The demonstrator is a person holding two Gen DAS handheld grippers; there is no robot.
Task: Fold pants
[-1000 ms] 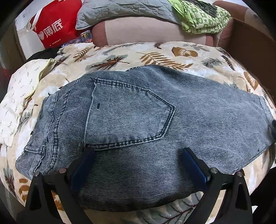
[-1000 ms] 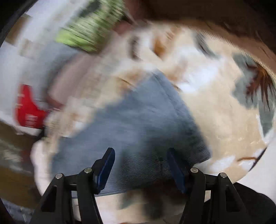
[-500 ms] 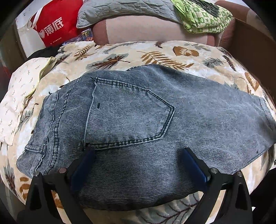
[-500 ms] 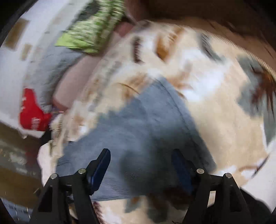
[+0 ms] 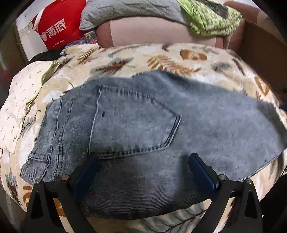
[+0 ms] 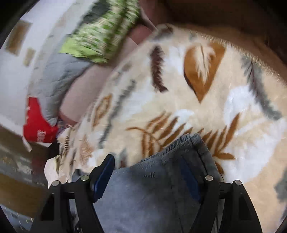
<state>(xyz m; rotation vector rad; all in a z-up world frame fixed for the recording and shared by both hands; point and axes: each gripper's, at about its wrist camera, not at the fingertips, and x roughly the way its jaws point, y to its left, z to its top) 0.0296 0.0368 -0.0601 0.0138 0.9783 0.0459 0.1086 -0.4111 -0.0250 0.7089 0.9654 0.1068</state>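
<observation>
Two sets of tongs hang over one pair of grey-blue jeans (image 5: pixel 143 129), which lie folded along their length on a bed covered by a leaf-print blanket (image 5: pixel 161 59). The back pocket (image 5: pixel 132 123) faces up, with the waistband toward the left of the left wrist view and the leg running off to the right. Laying the jeans flat across the blanket with the pocket side up makes sense: the cloth is smooth there, so the next fold can go straight across.

The left tongs (image 5: pixel 143 163) stand wide, nothing pinched between them, poised above the near edge of the denim just below the pocket. From that spot they could pin the seat down or take the near edge, which I judge to be why they wait there.

The right tongs (image 6: pixel 148 172) are spread wide too. The hem end of the jeans (image 6: pixel 190 143) lies in the gap between them, but the blue pads do not appear to press on it; the view is blurred, so contact at the right pad is hard to rule out. The stacked hem layers sit neatly on the blanket, which suggests a leg fold already laid.

Behind the bed sit a grey quilt (image 5: pixel 136 9), a green patterned cloth (image 5: pixel 211 19) and a red bag (image 5: pixel 59 26)
</observation>
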